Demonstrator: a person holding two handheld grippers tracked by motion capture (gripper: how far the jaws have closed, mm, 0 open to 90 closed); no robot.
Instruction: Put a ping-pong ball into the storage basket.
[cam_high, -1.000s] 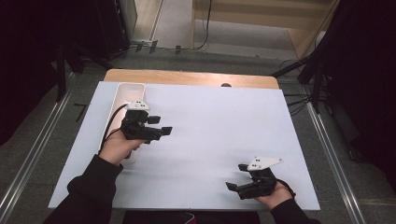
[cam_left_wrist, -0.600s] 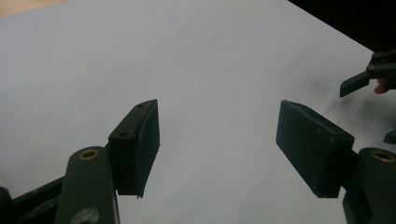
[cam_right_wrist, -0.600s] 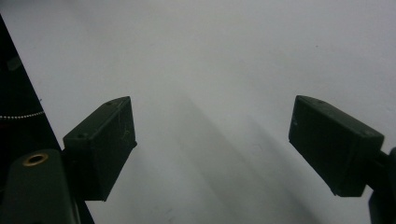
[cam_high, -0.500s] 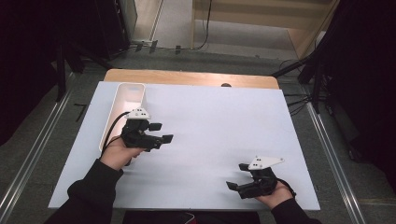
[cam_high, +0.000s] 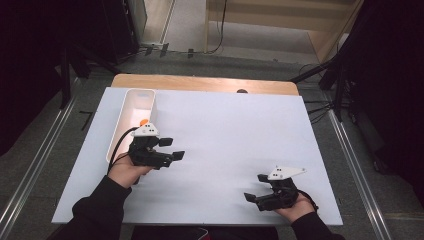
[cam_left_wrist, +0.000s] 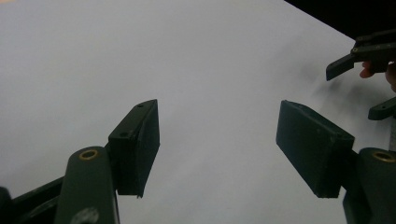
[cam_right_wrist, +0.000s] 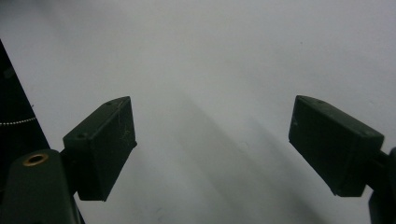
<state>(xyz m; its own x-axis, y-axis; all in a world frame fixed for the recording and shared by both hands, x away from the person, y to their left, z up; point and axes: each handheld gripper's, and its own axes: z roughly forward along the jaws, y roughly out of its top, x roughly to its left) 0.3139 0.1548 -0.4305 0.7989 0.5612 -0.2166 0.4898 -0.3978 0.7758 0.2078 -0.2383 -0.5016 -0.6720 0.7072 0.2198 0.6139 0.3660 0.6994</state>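
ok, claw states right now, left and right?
Left claw: open, nothing between the jaws, over the white table.
Right claw: open, empty, over the same table.

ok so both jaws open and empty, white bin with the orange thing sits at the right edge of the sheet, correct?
Not quite. The white bin with the orange thing sits at the left edge of the sheet, just beyond the left gripper, as the high view shows. The rest holds: left gripper and right gripper have open, empty jaws.

Wooden board (cam_high: 205, 83) behind the white tabletop (cam_high: 235, 140).
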